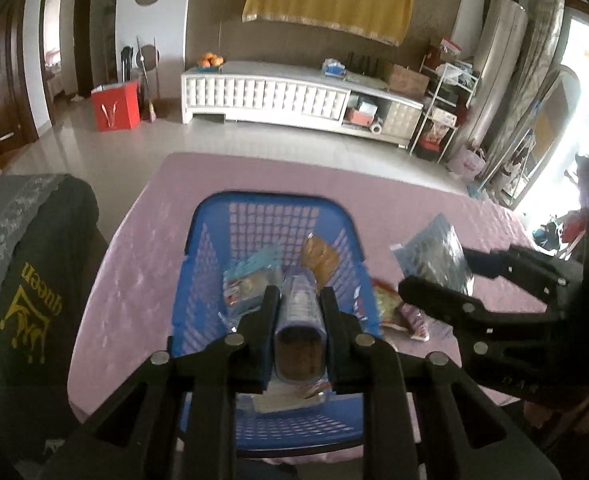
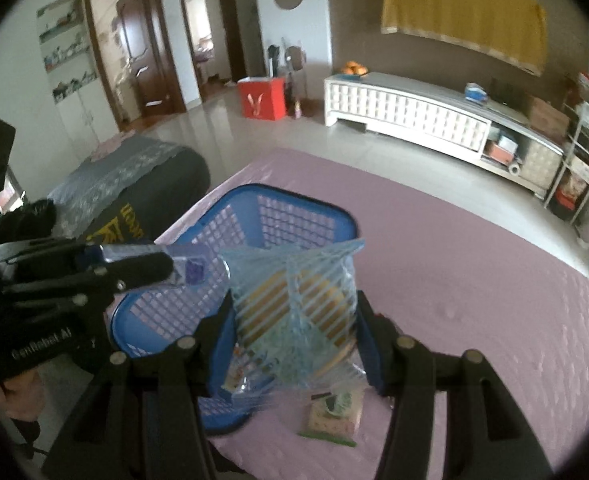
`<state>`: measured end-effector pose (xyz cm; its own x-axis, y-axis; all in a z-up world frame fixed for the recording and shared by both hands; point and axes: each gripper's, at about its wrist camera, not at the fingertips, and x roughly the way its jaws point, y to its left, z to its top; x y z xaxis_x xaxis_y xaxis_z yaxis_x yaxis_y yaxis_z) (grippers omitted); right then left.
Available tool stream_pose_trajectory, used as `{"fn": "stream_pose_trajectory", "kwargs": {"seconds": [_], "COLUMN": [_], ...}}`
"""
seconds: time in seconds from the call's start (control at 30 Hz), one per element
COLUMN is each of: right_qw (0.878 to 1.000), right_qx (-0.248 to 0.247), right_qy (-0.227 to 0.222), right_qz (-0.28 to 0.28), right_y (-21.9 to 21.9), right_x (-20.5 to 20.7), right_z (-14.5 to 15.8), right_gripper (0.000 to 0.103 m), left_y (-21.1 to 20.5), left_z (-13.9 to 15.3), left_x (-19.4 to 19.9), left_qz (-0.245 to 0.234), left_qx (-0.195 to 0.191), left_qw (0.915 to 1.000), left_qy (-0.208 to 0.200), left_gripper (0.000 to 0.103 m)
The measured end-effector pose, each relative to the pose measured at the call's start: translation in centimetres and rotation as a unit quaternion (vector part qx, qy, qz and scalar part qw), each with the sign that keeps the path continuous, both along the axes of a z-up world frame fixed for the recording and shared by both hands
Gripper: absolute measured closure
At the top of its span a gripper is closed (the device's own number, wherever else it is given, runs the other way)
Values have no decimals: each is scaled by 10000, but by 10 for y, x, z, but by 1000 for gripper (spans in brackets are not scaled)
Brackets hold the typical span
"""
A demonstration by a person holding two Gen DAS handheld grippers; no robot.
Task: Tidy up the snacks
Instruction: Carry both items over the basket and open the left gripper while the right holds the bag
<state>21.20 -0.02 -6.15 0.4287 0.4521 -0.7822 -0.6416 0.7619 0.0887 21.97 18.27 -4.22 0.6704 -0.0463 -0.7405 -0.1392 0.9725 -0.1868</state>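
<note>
Now left claw (image 1: 299, 300) clamps purple tube pack (image 1: 300, 320); right claw (image 2: 294, 308) grips blue-striped clear bag (image 2: 294, 300).

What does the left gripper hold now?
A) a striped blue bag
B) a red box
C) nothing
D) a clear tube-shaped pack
D: in the left wrist view the left gripper has its jaws pressed on both sides of the clear tube-shaped pack, above the blue basket; the striped bag is in the right gripper.

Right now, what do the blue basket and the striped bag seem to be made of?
Blue basket: looks like rigid moulded plastic, with lattice walls and a smooth rim. Striped bag: apparently thin clear plastic film, crinkled and glossy, with orange contents showing through, held in the right tool.
</note>
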Motion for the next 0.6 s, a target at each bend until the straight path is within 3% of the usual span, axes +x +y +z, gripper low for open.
{"fn": "stream_pose_trajectory", "kwargs": {"seconds": [0.17,0.53,0.57,0.6], "right_qw": [9999,9986,9985,9984], "right_qx": [-95,-397,-414,-430], "right_qy": [138,253,250,245], "right_qz": [19,-246,-256,-269], "right_y": [11,2,0,-1], "right_x": [5,11,10,10], "right_z": [-14,-25,-25,-24], "right_gripper": [45,44,44,44], "left_y": [13,2,3,5], "left_z": [-28,-66,-64,-63], "left_x": [7,34,36,37], "left_qz": [-230,-597,-606,-610], "left_qx": [-355,-356,-367,-362], "left_qw": [9987,9944,9945,9945], "left_qy": [280,794,777,765], "left_gripper": [85,84,79,65]}}
